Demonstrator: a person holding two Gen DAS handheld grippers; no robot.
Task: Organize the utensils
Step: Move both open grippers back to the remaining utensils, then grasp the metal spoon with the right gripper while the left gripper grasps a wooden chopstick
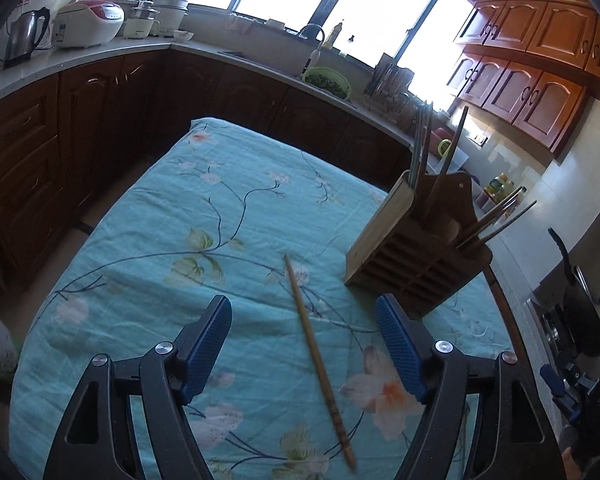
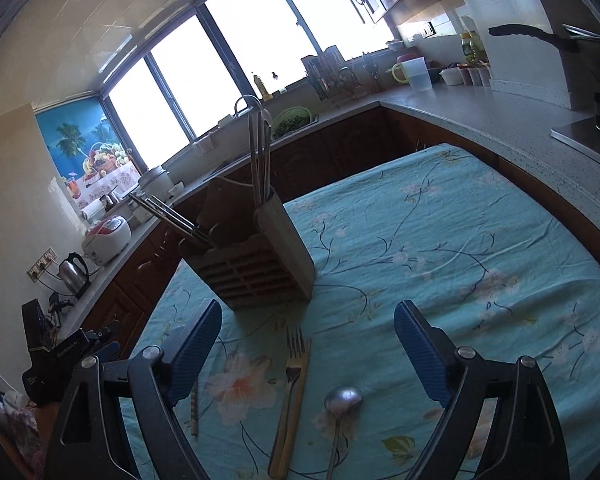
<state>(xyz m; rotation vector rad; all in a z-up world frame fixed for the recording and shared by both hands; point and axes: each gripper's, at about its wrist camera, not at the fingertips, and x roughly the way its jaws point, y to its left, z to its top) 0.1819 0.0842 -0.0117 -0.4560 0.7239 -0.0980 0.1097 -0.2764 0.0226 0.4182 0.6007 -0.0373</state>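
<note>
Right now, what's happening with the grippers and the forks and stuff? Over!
Both hand-held grippers, left and right, open, empty. Chopstick, fork, spoon lying on tablecloth. Wooden holder upright ahead. Nothing in the way.

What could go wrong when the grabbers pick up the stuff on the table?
The fork lies against a chopstick, so the open right gripper might grab both at once. The spoon lies close by and could get knocked. The left gripper is open over a thin chopstick on wrinkly cloth; it could roll or slip from the pads. The holder already has sticks leaning out, so a bump might tip them.
</note>
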